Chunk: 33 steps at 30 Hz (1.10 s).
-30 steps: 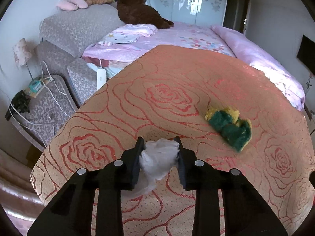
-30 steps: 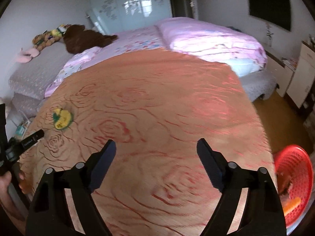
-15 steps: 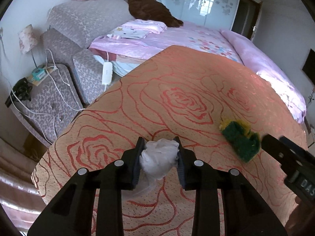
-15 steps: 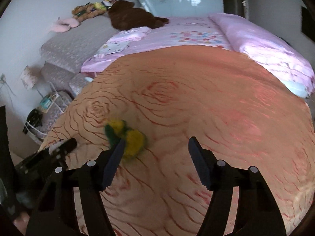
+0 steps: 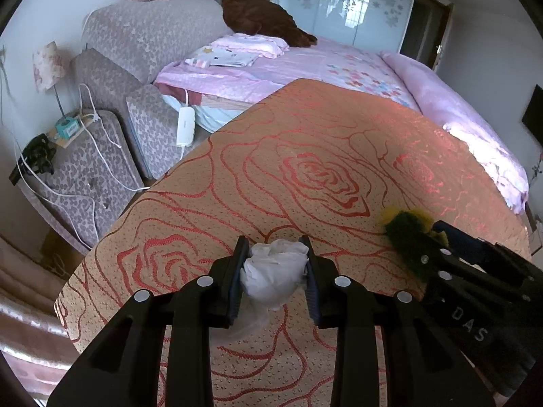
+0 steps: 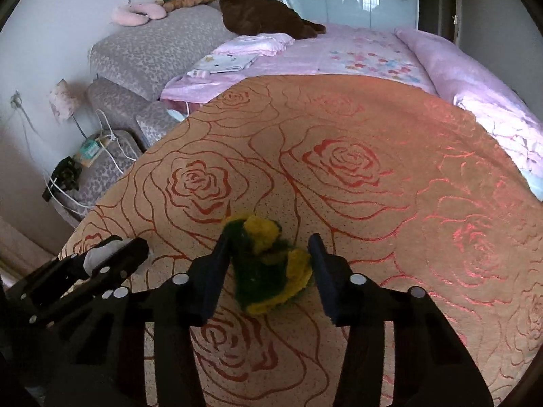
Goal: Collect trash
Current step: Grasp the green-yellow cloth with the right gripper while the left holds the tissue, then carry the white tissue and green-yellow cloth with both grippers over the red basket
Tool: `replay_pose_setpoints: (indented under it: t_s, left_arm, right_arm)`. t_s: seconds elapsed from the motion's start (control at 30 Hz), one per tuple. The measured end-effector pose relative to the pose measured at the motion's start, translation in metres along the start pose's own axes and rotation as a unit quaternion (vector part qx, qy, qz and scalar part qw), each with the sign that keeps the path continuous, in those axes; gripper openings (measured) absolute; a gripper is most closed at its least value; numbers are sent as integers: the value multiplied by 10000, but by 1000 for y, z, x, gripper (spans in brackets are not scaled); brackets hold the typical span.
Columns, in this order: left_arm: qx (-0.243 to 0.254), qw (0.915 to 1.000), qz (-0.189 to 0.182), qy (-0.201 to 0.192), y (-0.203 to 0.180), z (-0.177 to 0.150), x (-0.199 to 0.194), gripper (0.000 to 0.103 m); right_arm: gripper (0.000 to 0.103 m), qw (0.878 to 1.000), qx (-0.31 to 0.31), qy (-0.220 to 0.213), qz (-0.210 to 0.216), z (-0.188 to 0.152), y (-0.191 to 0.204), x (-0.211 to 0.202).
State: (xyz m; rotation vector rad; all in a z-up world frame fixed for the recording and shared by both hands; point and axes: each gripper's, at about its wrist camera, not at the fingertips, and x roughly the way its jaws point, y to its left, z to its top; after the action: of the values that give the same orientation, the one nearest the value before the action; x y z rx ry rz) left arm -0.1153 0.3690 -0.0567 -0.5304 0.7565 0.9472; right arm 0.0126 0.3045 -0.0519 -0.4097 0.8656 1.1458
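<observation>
My left gripper point(image 5: 274, 261) is shut on a crumpled white tissue wad point(image 5: 273, 276) and holds it just above the rose-patterned orange tablecloth point(image 5: 305, 156). It also shows at the left of the right wrist view point(image 6: 115, 254). A green and yellow crumpled scrap point(image 6: 268, 261) lies on the cloth. My right gripper point(image 6: 269, 254) is open, with its fingers on either side of that scrap. In the left wrist view the scrap point(image 5: 404, 234) is partly hidden behind the right gripper point(image 5: 437, 237).
A pink bed point(image 5: 322, 64) lies beyond the table, with a brown plush toy point(image 5: 258, 13) and folded clothes. Grey patterned cushions point(image 5: 112, 78) and a bedside stand with cables point(image 5: 68, 156) stand at the left. The table edge drops off at the left.
My right gripper has swung left and down across the table to straddle the green and yellow scrap. My left gripper still holds the tissue wad and has barely shifted.
</observation>
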Motion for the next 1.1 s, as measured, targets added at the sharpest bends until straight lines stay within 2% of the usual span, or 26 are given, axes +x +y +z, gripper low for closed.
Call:
replay_pose_setpoints:
  t_s: [0.33,0.6,0.93,1.1]
  left_arm:
    - [230,9997,-75,-35,-11,-5,-1,29]
    - [584,9974,-418,-101,-34,-17,-10,29]
    - [1193,9881,-935,-243,-69,-36,-26,29]
    - [1438,9833,-1092,-218,-84,-46,-29,29]
  right_arm:
    - [40,9991,343,-119,-232,-23,-18,-22]
    - [40,9936,851,-224,-710,-50,-53,-52]
    - [40,9797,1404,-471,-1350,-94,-96,-96]
    - [40,9732,1708,-497,-1454,-114,-114,-110]
